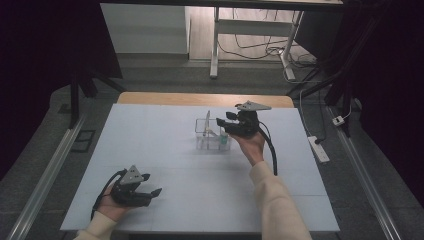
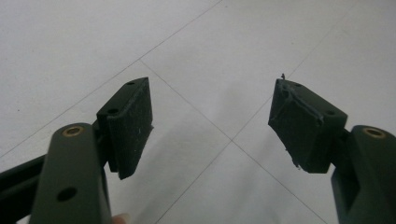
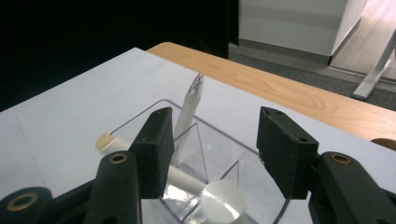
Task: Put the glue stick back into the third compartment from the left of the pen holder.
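A clear plastic organiser [image 1: 212, 135] with several compartments stands at the middle back of the white table top [image 1: 165, 150]. A white pen [image 1: 208, 119] leans upright in it. My right gripper [image 1: 225, 119] hovers just above the organiser's right side, pointing left, open, with nothing between its pads. In the right gripper view the open jaws frame the organiser [image 3: 219, 154], the pen [image 3: 189, 105], a white tube with a cream cap [image 3: 106, 141] and a round white lid [image 3: 223, 198]. My left gripper [image 1: 152, 184] rests at the front left, open and empty [image 2: 210, 121].
The wooden table edge [image 1: 205, 98] shows behind the white top. A power strip [image 1: 319, 149] and cables lie on the floor to the right. Desk legs [image 1: 215, 50] stand at the back, and a metal rail [image 1: 45, 175] runs along the left.
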Tool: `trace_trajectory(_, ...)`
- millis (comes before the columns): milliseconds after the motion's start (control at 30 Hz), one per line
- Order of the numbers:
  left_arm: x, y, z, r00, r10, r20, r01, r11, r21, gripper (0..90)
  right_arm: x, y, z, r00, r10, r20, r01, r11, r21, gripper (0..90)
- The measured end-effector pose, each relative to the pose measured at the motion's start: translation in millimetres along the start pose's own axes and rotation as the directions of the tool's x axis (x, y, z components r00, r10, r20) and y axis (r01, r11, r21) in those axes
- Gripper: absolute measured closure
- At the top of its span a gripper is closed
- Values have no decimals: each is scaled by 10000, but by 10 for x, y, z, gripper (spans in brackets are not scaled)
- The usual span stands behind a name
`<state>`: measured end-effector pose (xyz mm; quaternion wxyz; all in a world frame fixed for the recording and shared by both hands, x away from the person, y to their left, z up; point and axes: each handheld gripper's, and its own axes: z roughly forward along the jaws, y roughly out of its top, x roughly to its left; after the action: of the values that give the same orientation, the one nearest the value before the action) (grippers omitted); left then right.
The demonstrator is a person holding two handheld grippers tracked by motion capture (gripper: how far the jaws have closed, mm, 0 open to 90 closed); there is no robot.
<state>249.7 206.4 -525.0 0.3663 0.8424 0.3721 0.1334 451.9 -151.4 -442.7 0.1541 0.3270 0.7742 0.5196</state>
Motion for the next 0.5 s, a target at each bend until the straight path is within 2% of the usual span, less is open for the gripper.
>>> trace_trajectory(200, 31, 2, -5, 9999, -136, 19, 136, 9998, -119, 303, 9, -79, -111, 9997, -210, -82, 212, 9995, 247, 453)
trace_trajectory(500, 45, -2, -9, 9997, -223, -84, 222, 9996, -191, 303, -32, -236, -347, 9992, -345, -199, 351, 9989, 310, 456)
